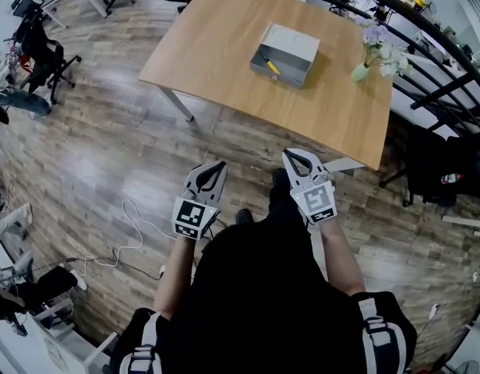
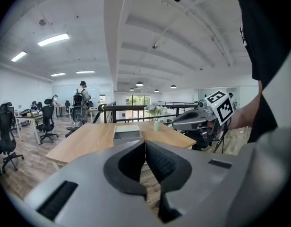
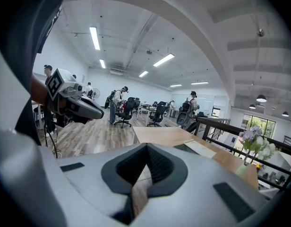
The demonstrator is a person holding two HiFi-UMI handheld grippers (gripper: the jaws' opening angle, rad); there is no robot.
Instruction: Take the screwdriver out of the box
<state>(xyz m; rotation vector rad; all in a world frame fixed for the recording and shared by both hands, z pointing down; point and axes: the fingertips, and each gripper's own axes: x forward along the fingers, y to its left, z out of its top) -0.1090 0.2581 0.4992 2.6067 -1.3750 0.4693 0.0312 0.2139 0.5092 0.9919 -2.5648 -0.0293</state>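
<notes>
1. The head view looks steeply down over the person's body. The left hand-held gripper (image 1: 218,164) and right hand-held gripper (image 1: 290,155) are near, and the table (image 1: 224,45) is well ahead.
2. The left gripper view looks level along its own jaws, with the table far off.
3. The right gripper view does likewise, with the table to its right.
4. All three views share the table, the box (image 1: 285,53) and the flowers (image 1: 376,41).

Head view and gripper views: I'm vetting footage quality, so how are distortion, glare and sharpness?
Head view: fisheye bends the table's edges; the box is sharp, evenly lit, without glare. Left gripper view: dark rounded corners, and the ceiling lamps blow out white. Right gripper view: same dark corners, and the ceiling beam curves strongly.
</notes>
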